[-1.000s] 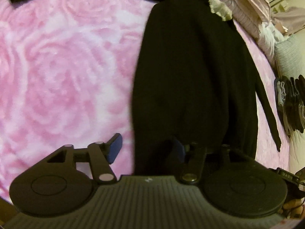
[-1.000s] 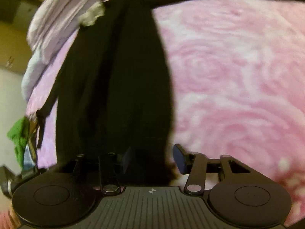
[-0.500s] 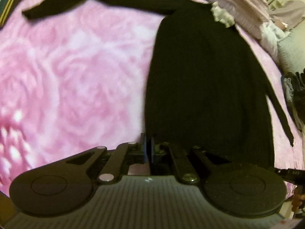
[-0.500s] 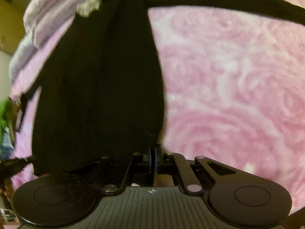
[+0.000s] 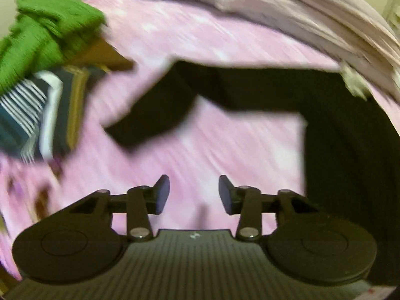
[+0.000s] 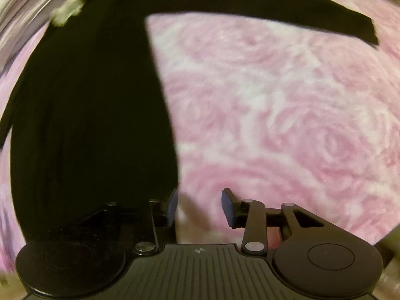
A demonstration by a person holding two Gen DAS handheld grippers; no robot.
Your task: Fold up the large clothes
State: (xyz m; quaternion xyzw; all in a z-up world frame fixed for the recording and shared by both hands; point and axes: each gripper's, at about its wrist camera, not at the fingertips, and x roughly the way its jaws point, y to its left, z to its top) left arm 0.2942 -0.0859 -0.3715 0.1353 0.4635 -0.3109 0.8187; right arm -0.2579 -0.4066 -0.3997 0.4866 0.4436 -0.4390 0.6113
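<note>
Garment (image 6: 95, 115) flat on blanket (image 6: 287, 125); clothes pile (image 5: 42, 57) seemingly beyond sleeve (image 5: 150, 107).

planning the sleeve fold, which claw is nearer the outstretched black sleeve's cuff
Left. The left claw, jaws opening and empty, hangs over pink blanket just short of the black sleeve's cuff. The right claw, also opening and empty, sits at the black garment's hem corner, far from the cuff.

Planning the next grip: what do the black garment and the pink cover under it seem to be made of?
Black garment: looks like a soft matte knit, faint lengthwise ribs, no sheen; the fibre cannot be told. Pink cover: looks like plush fleece, with a fuzzy nap and raised rose swirls.
</note>
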